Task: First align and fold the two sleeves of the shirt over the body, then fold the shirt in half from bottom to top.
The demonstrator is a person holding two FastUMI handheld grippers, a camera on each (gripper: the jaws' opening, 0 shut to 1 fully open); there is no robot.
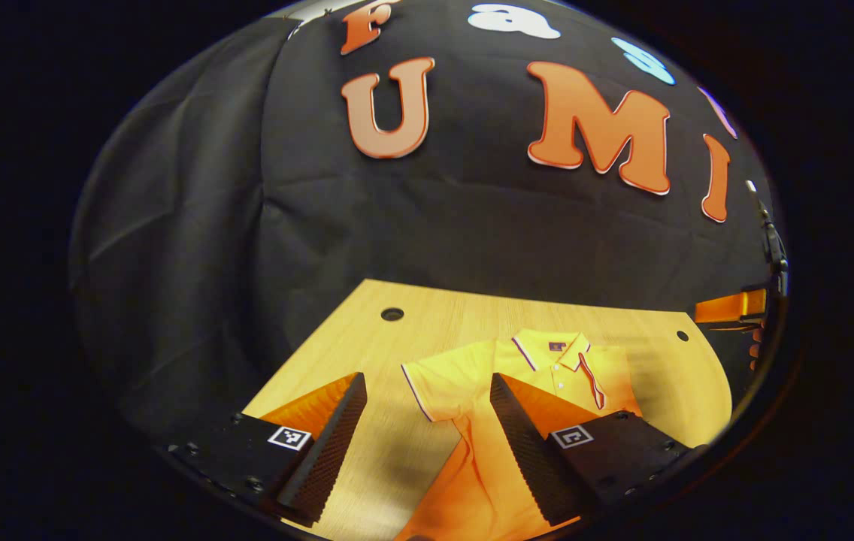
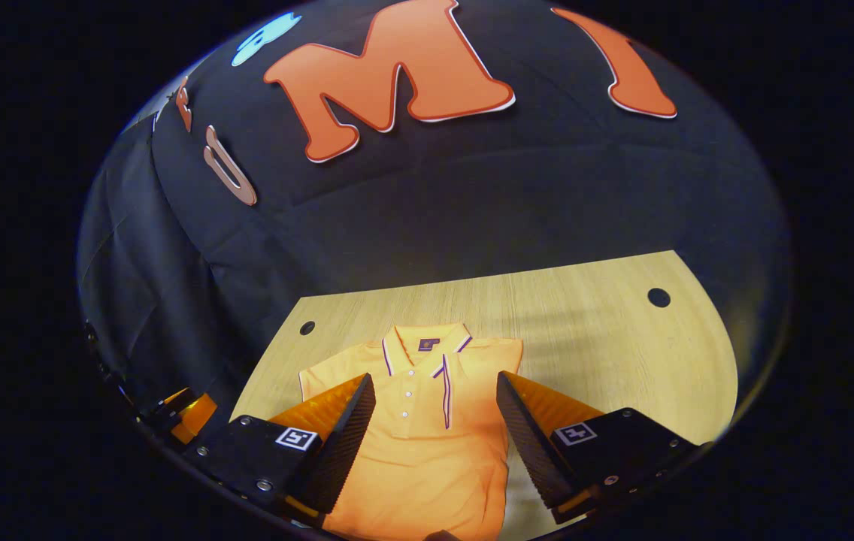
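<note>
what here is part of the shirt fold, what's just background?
Job:
- orange polo shirt, flat on the table, left sleeve out to the side
- left claw, open above the shirt
- right claw, open above the shirt

Background:
- wooden table with its holes
- black cloth wall

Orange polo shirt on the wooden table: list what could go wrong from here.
1. In the left gripper view, one short sleeve lies spread out, unfolded; folding bottom to top first would skip that step.
2. The orange polo shirt reaches the near edge of the wooden table, so its hem may be awkward to pinch.
3. Both the left tool and right tool are open above thin fabric; a shallow pinch could slip.
</note>
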